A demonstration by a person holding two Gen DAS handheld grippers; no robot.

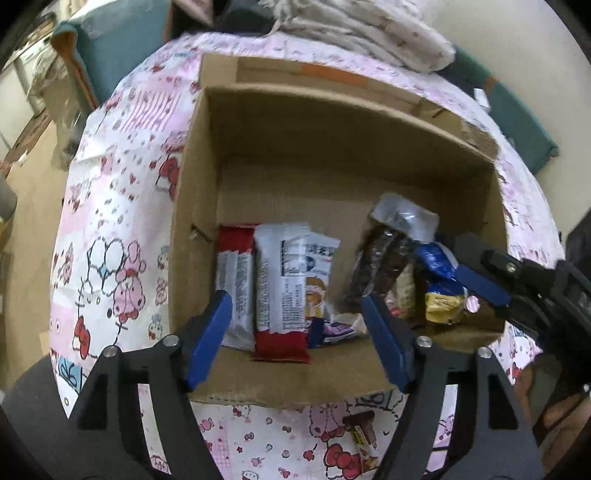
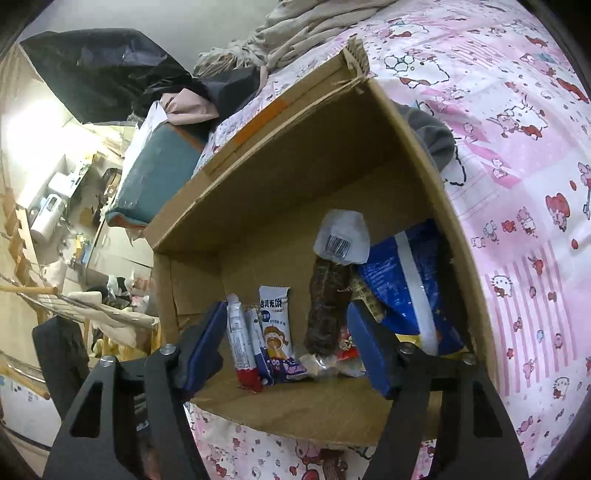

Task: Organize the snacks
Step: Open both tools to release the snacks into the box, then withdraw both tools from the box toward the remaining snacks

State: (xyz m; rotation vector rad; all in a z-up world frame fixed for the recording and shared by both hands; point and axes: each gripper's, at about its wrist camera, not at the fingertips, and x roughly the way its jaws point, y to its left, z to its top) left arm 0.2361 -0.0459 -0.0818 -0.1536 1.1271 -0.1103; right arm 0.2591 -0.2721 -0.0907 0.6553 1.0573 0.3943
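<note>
Both the left gripper (image 1: 295, 328) and right gripper (image 2: 286, 345) hover wide and empty over the cardboard box (image 1: 199, 155) on the cartoon-print bedspread (image 1: 110, 184), where snack bars (image 1: 280, 288) stand sorted along its near wall, one chocolate bar (image 1: 364, 435) remaining outside.

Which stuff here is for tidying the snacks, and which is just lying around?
For the job: cardboard box, red-and-white bars, dark snack pack, blue bag, chocolate left outside.
Just lying about: heap of clothes, black bag, teal cushion.
</note>
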